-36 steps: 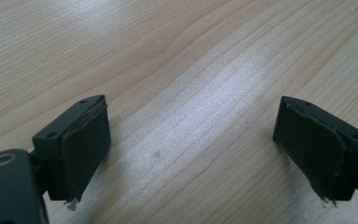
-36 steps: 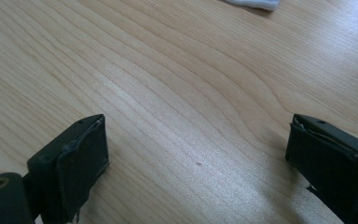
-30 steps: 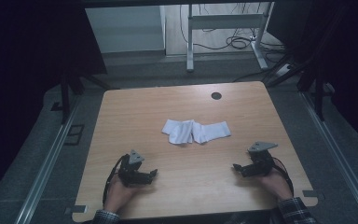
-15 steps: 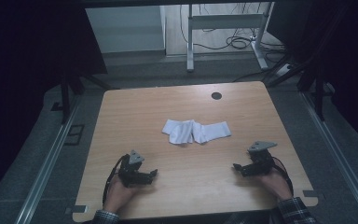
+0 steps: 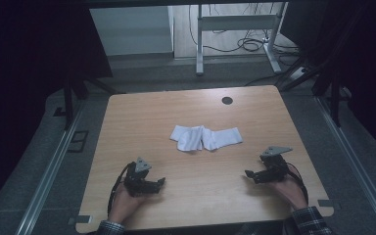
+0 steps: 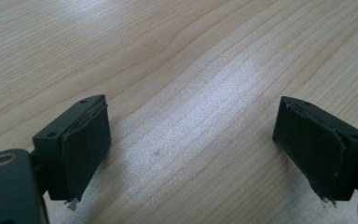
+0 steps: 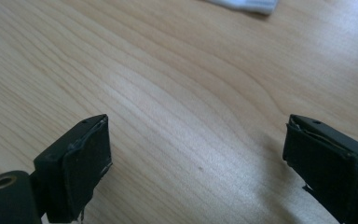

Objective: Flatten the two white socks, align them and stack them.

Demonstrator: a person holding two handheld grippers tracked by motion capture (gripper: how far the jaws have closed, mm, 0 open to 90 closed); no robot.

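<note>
left tool [image 5: 160, 182] spread, empty | right tool [image 5: 247, 173] spread, empty | white cloth [image 5: 204, 137] mid-table [image 5: 127, 127] (crumpled, well apart) | risk — pinching one layer only, cloth drags and bunches

Wooden table [image 5: 127, 127]; white cloth [image 5: 204, 137] lying mid-table.

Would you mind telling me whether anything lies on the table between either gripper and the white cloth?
Nothing visible does. Bare wooden table lies between the left gripper and the white cloth, and likewise between the right gripper and the cloth. Both grippers rest near the front edge, jaws wide apart and holding nothing.
</note>
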